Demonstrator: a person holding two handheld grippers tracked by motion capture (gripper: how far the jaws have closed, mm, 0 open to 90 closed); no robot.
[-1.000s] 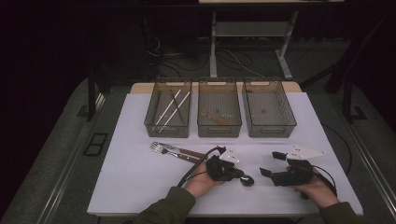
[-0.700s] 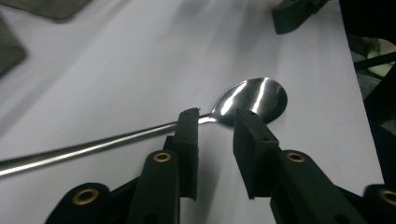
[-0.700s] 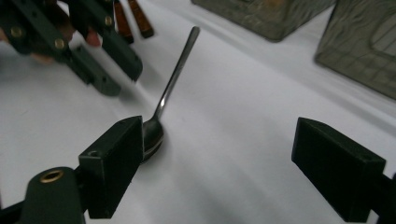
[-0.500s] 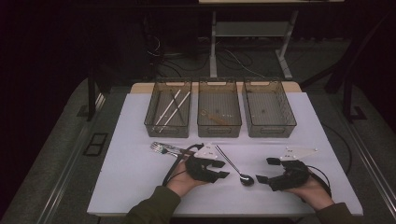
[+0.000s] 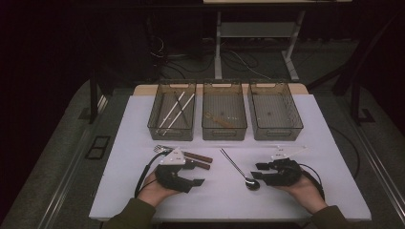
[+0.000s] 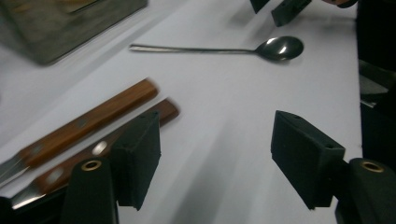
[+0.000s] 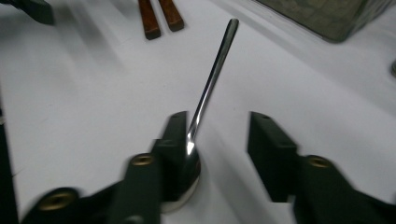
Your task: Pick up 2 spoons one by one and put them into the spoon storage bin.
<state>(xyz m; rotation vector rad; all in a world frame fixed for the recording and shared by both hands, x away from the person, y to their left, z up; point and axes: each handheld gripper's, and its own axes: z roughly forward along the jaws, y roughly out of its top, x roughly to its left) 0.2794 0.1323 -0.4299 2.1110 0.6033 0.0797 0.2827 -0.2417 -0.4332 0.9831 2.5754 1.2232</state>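
A metal spoon [image 5: 235, 166] lies on the white table, handle pointing to the bins and bowl toward me. My right gripper [image 5: 258, 171] sits at that bowl. In the right gripper view the spoon [image 7: 212, 79] has its bowl between the jaws of the right gripper [image 7: 218, 126], against one jaw and apart from the other. These jaws have just been closing. My left gripper [image 5: 197, 174] is left of the spoon, beside two wooden-handled utensils [image 5: 198, 156]. Its jaws have just been opening, and the left gripper [image 6: 215, 135] has nothing between them. The wooden handles [image 6: 88, 123] lie by one jaw.
Three smoky plastic bins stand in a row at the back. The left bin [image 5: 165, 136] holds several long utensils, the middle bin [image 5: 224, 135] a small wooden piece, and the right bin [image 5: 276, 135] looks bare. Open table lies between my two hands.
My left hand has moved left, away from the spoon to the wooden-handled utensils, and its jaws have opened. My right hand has slid left to the spoon's bowl, its jaws narrowing.
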